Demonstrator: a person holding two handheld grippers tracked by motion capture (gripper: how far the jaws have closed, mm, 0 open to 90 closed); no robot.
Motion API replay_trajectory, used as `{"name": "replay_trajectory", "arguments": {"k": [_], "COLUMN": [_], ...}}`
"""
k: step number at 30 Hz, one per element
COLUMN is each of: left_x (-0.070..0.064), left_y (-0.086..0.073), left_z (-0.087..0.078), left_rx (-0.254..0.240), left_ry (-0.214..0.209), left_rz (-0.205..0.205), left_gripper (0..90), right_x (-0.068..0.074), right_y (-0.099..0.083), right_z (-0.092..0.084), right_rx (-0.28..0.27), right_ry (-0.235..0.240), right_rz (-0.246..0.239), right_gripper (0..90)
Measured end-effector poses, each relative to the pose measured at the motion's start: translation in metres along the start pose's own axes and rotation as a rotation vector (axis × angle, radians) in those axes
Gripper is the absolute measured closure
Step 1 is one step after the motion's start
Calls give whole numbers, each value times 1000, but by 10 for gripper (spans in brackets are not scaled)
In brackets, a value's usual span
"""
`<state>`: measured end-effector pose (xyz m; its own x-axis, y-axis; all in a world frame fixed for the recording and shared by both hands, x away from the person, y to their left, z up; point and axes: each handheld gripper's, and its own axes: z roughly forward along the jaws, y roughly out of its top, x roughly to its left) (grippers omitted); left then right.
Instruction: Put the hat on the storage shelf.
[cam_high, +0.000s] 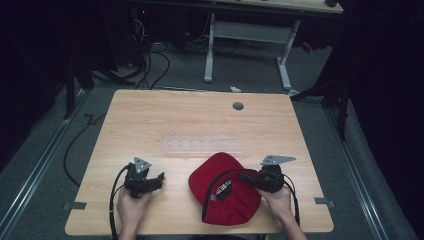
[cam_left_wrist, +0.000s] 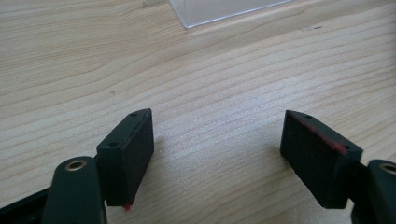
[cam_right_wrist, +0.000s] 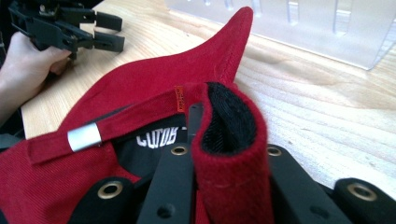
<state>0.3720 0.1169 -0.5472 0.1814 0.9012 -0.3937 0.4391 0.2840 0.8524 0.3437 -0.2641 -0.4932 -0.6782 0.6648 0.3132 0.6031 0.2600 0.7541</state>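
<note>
While the left gripper (cam_high: 161, 176) waits over bare table (cam_high: 200, 120), fingers (cam_left_wrist: 130, 149) spread wide with nothing between them, the right gripper (cam_high: 242, 176) has its fingers (cam_right_wrist: 175, 186) clamped tight on the red cap's (cam_high: 222, 192) folded back edge. The cap lies on the table's near edge, between both hands.

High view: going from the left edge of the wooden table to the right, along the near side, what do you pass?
Left gripper, jaws open over bare wood → red cap, lying upside down → right gripper, shut on the cap's rim → the hand that holds it → the table and its right edge.
</note>
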Motion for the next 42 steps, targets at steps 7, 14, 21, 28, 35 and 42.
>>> {"name": "replay_trajectory", "arguments": {"k": [7, 14, 21, 28, 35, 42], "left_x": [0, 0, 0, -1, -2, -17], "left_y": [0, 0, 0, 0, -2, -4], "left_z": [0, 0, 0, 0, 0, -9], "left_rx": [-1, -1, 1, 3, 1, 4], "left_ry": [0, 1, -2, -3, -13, -79], "left_rz": [-2, -3, -2, 1, 18, 55], "left_gripper": [261, 260, 254, 249, 249, 234], "right_x": [2, 8, 12, 12, 14, 16], "right_y": [4, 12, 19, 25, 32, 39], "right_z": [-7, -14, -20, -23, -25, -23], "right_rx": [-16, -40, -50, -66, -77, -84], "right_ry": [-10, -17, -27, -31, -30, -31], "right_rz": [-1, -17, -28, -12, -7, 1], "right_gripper": [828, 828, 828, 829, 829, 829]}}
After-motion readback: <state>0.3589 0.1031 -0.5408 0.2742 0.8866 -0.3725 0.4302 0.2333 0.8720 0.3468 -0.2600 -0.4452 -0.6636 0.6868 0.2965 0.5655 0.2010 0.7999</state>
